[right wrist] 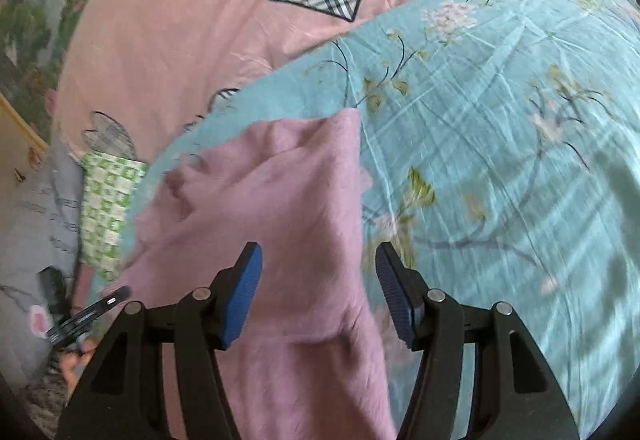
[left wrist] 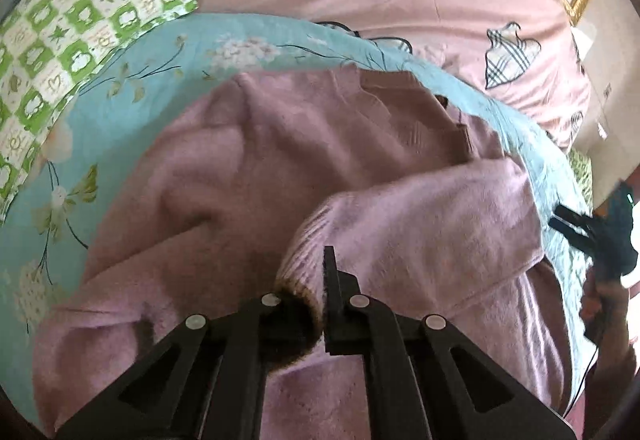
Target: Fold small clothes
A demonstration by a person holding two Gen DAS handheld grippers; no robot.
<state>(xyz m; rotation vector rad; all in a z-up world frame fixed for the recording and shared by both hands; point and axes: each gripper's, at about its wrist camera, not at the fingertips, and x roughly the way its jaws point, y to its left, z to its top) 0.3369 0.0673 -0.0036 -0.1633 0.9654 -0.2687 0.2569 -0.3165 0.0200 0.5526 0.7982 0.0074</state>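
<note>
Ribbed cuff [left wrist: 304, 252] of the sweater [left wrist: 240, 176] sits pinched between the left gripper [left wrist: 316, 304] fingers, sleeve drawn across the body — a sleeve fold seems in hand. Next it likely needs laying flat on the chest before release. Sweater lies on a blue sheet [left wrist: 120, 68], a green pillow [left wrist: 60, 20] beyond (no containers in sight).

Right view: the right gripper [right wrist: 318, 292] hangs with fingers spread, holding nothing, one blue pad [right wrist: 244, 296] over the pink knit, the other beside its edge — well placed, I judge, to take the hem [right wrist: 280, 180].
</note>
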